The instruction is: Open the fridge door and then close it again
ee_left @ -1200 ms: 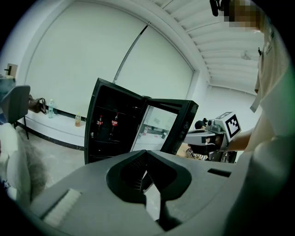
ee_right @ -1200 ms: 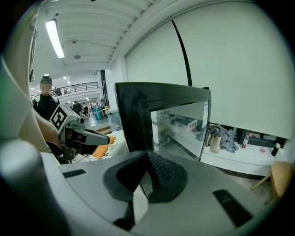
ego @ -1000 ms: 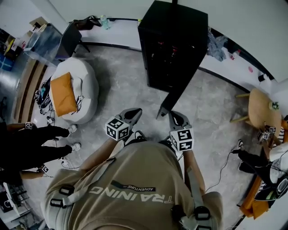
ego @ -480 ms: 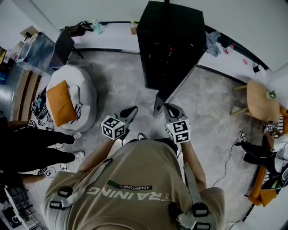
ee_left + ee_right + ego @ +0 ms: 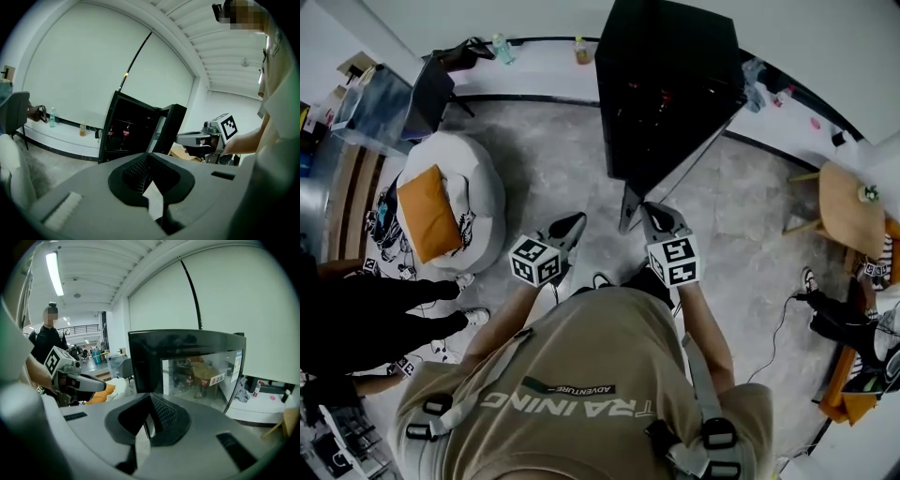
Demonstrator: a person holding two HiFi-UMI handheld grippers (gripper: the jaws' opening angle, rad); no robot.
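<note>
The black fridge [image 5: 670, 84] stands against the far wall with its glass door [image 5: 667, 178] swung open toward me. Through the left gripper view I see its dark inside [image 5: 124, 136] and the door [image 5: 172, 126] edge-on. My right gripper [image 5: 652, 211] is shut and empty, right beside the door's free edge on its outer side. Whether it touches the door is unclear. In the right gripper view the glass door [image 5: 201, 373] fills the space ahead of the shut right gripper [image 5: 151, 398]. My left gripper [image 5: 575, 221] hangs shut and empty left of the door, off it.
A white beanbag [image 5: 473, 178] with an orange cushion [image 5: 427, 211] lies on the floor at left. A person in black [image 5: 366, 309] stands at the left edge. A round wooden table [image 5: 848, 211] is at right. Bottles stand on a low white ledge [image 5: 539, 61] along the wall.
The view has shifted slightly toward the fridge. Both grippers have stayed shut by the open door, the right one now nearer its free edge. The door's angle looks about the same.
</note>
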